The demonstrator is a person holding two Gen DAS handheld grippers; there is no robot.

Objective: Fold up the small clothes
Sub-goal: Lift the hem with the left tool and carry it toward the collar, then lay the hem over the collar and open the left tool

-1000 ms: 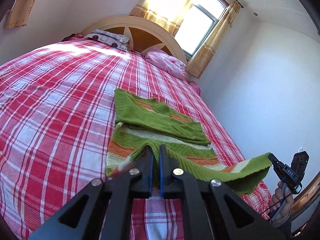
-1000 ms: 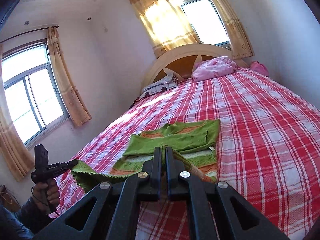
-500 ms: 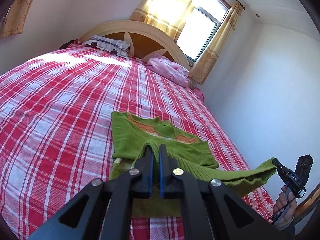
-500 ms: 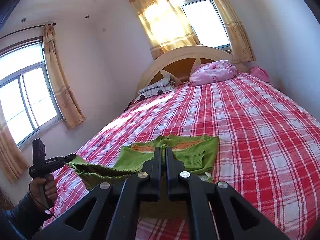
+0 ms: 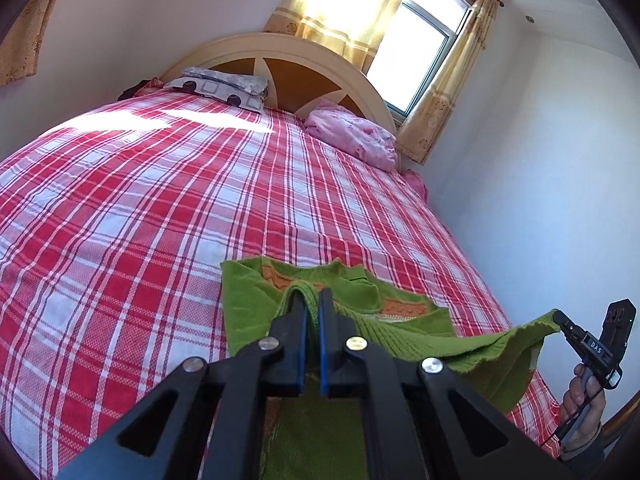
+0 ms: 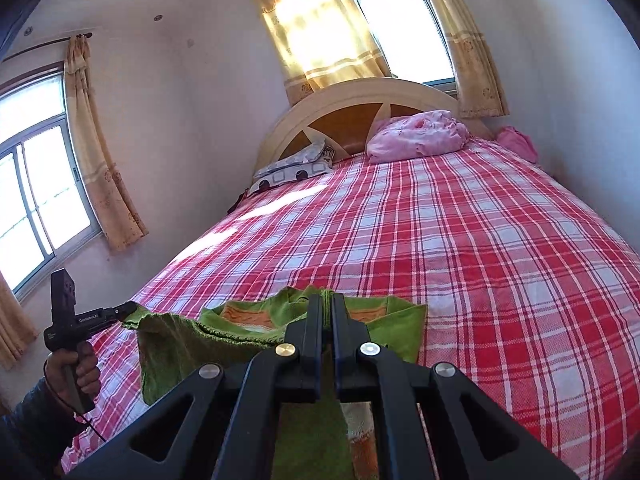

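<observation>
Sweater (image 5: 404, 338) hem lifted farther (stretched sideways).

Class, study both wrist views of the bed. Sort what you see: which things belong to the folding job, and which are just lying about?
In the job:
- green sweater
- left gripper, shut on its hem
- right gripper, shut on its hem
- plaid bedspread, the work surface

Lying about:
- pink bundle by the headboard
- patterned pillow
- curtains
</observation>
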